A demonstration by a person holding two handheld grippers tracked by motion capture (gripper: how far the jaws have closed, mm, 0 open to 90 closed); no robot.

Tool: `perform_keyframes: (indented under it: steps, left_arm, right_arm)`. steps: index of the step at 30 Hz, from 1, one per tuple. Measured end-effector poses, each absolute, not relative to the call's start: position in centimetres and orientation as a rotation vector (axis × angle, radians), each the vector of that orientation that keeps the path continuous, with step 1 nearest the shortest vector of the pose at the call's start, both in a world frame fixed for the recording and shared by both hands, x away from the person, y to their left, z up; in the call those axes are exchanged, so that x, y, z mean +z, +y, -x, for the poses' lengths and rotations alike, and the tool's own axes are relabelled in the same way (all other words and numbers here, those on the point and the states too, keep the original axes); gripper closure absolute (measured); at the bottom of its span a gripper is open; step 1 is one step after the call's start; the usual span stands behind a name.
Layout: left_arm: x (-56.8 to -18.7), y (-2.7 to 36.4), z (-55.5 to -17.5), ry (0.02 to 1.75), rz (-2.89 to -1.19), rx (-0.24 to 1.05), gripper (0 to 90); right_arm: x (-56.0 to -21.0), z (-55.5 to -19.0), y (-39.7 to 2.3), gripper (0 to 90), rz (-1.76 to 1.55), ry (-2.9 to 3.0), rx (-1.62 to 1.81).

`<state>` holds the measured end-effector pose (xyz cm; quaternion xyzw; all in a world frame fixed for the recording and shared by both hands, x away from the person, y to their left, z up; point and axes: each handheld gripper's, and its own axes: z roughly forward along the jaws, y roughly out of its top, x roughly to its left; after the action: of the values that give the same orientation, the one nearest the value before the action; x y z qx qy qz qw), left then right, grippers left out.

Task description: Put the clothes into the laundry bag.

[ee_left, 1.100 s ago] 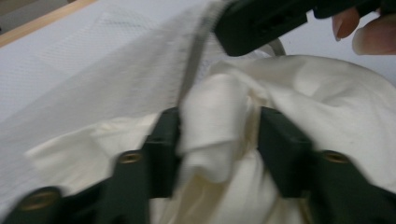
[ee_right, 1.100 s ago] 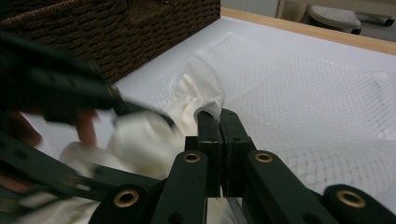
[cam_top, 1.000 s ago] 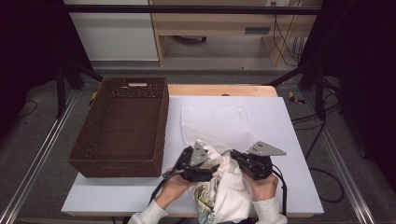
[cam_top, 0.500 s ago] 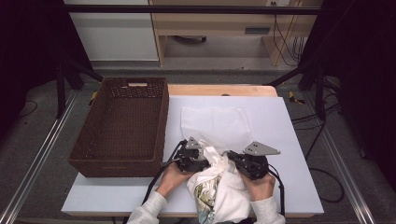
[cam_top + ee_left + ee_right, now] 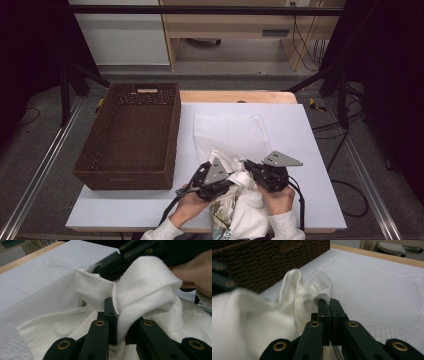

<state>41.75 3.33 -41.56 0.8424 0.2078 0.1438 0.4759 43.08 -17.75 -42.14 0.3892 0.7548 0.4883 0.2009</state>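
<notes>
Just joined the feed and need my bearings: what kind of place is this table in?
Most likely a lab or recording workspace, not a home. The white table stands inside a dark metal frame, loose cables hang by the desk behind, and the person works a white garment with hand-held grippers beside a brown basket.

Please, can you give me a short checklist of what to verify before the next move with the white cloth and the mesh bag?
1. Left gripper grips the white cloth: ok. Its jaws have just been closing, and a fold is pinched between them.
2. Right gripper holds the mesh bag: ok. The jaws are shut on its hem.
3. Bag mouth is open wide enough for the cloth: cannot tell.
4. Far part of the bag lies flat on the table: ok.
5. Wicker basket stands apart from both grippers: ok.
</notes>
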Motion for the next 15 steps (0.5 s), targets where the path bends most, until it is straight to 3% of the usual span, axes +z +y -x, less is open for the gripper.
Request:
perform_keyframes:
  steps: [9, 15]
  left_arm:
    - [-44.8, -1.0, -43.9, 0.614, -2.259, 0.496, 82.1]
    - [-45.3, -0.4, -44.9, 0.659, -2.208, 0.421, 79.3]
  right_arm:
    - [-41.3, -42.6, -18.7, 89.1, -1.082, 2.080, 1.428]
    - [-41.2, -42.3, -18.2, 89.1, -1.059, 2.099, 1.408]
